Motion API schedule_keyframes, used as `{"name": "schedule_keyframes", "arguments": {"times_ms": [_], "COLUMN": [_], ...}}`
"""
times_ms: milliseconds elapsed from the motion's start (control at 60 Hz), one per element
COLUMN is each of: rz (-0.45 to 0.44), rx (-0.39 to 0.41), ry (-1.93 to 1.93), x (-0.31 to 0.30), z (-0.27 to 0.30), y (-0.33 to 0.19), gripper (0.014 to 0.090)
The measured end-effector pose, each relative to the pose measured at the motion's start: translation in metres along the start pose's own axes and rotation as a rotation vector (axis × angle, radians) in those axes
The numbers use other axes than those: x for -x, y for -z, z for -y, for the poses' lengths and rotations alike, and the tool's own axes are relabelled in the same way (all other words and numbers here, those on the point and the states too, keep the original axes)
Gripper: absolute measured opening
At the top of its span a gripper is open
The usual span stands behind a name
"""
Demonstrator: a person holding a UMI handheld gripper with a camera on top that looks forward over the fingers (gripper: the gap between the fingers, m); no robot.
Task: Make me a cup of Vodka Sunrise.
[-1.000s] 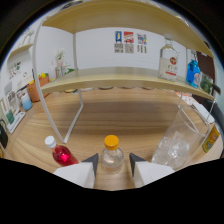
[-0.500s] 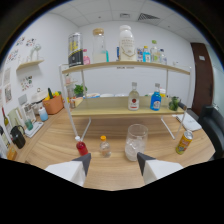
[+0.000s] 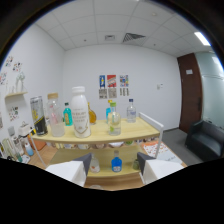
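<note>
Bright ceiling light [image 3: 202, 38], soft blur, fisheye bending at edges

Hand-held gripper [image 3: 114, 167] is pointing up at the top shelf, white fingers [image 3: 75, 169] standing apart, nothing between them. On the pale wooden top shelf [image 3: 135, 134] beyond the fingers, bottles are standing upright: large white plastic bottle with white cap [image 3: 80, 112], clear glass bottle with white cap [image 3: 54, 116] just beside it, small clear bottle with green cap [image 3: 114, 119], clear water bottle [image 3: 131, 110] further back. Labels are being too small to read.

bottle labels [image 3: 81, 120] unreadable, lower shelf [image 3: 114, 172] – partly hidden behind gripper [image 3: 114, 169]
</note>
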Motion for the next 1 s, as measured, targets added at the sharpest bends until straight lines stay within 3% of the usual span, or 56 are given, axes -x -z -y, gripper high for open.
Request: {"name": "schedule_keyframes", "arguments": {"times_ms": [100,283,400,583,800,1000], "rz": [0.007,0.029,0.05,0.054,0.073,0.087], "rx": [-0.074,-0.093,-0.055,-0.035,-0.028,-0.092], "ry": [0.03,0.051,0.032,0.022,0.033,0.001], "x": [-0.005,-0.005,0.002,0.003,0.005,0.0], "z": [0.045,0.073,0.066,0.06,0.06,0.088], "y": [-0.034,-0.094,-0.121,-0.137,-0.13,-0.09], "gripper": [0.0857,0.0811,0.069,0.0378,0.036,0.0357]}}
